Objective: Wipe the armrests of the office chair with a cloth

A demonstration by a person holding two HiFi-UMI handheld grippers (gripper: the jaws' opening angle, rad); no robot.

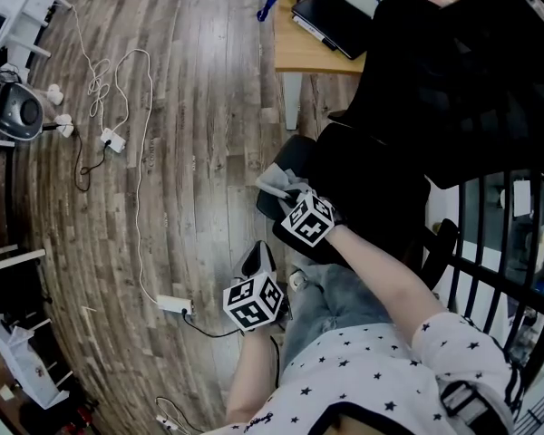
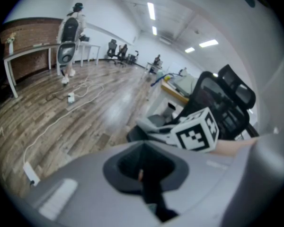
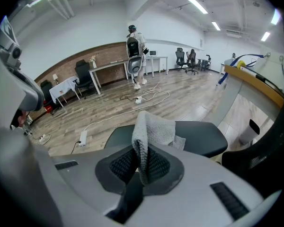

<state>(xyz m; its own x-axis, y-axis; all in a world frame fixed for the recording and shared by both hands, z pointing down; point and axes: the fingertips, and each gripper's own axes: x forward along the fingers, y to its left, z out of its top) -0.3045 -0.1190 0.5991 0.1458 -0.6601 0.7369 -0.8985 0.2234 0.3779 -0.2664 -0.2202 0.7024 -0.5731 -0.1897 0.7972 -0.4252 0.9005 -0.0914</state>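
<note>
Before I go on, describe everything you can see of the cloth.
The cloth is light grey, nubby, towel-like fabric, folded on itself. The right gripper has its jaws shut on the lower fold. The rest stands up beyond them and droops forward onto the dark padded armrest, where a corner lies flat. In the head view it shows as a pale crumple at the armrest's edge.

Left gripper (image 2: 143, 173), jaws together, nothing between them. Beyond it, the right gripper (image 2: 163, 129) meets the grey cloth (image 2: 149, 123) at the office chair (image 2: 225, 105). A desk (image 2: 176, 90) stands behind. A white cable (image 2: 52, 122) crosses the wooden floor (image 2: 109, 103).
</note>
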